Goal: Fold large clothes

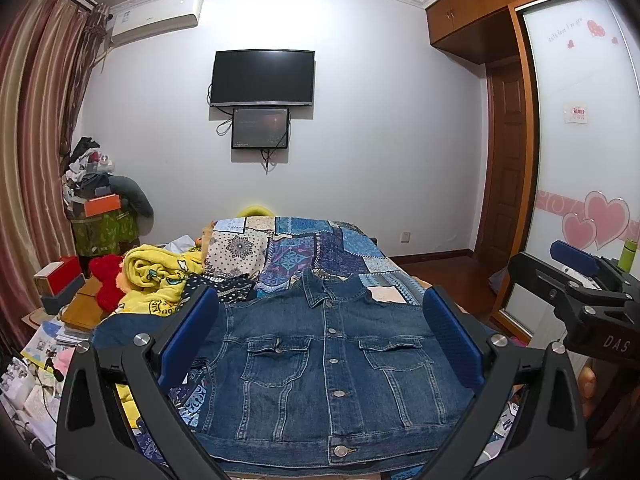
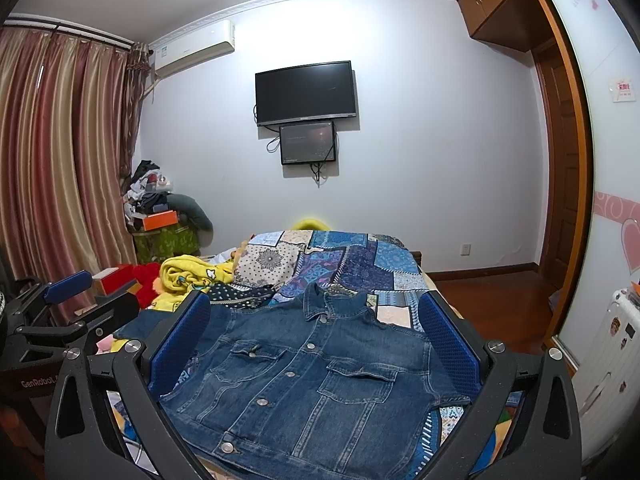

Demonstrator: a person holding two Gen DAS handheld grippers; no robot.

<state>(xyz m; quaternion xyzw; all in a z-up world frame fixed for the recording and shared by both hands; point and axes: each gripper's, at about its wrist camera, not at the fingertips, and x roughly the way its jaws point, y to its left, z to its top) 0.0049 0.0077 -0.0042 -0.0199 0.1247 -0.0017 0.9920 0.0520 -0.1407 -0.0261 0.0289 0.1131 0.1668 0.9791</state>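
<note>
A blue denim jacket (image 1: 324,364) lies front up and buttoned on the bed, collar toward the far wall, sleeves tucked out of sight. It also shows in the right wrist view (image 2: 304,380). My left gripper (image 1: 320,340) is open and empty above the jacket, its blue pads (image 1: 188,336) wide apart. My right gripper (image 2: 316,344) is open and empty above the jacket too. The right gripper shows at the right edge of the left wrist view (image 1: 576,276). The left gripper shows at the left edge of the right wrist view (image 2: 68,292).
A blue patchwork bedspread (image 1: 320,248) covers the bed. A yellow blanket (image 1: 160,276) and a red plush (image 1: 106,280) lie at the bed's left. Boxes and papers (image 1: 56,320) clutter the left side. A wardrobe (image 1: 580,160) and wooden floor (image 1: 440,268) are to the right.
</note>
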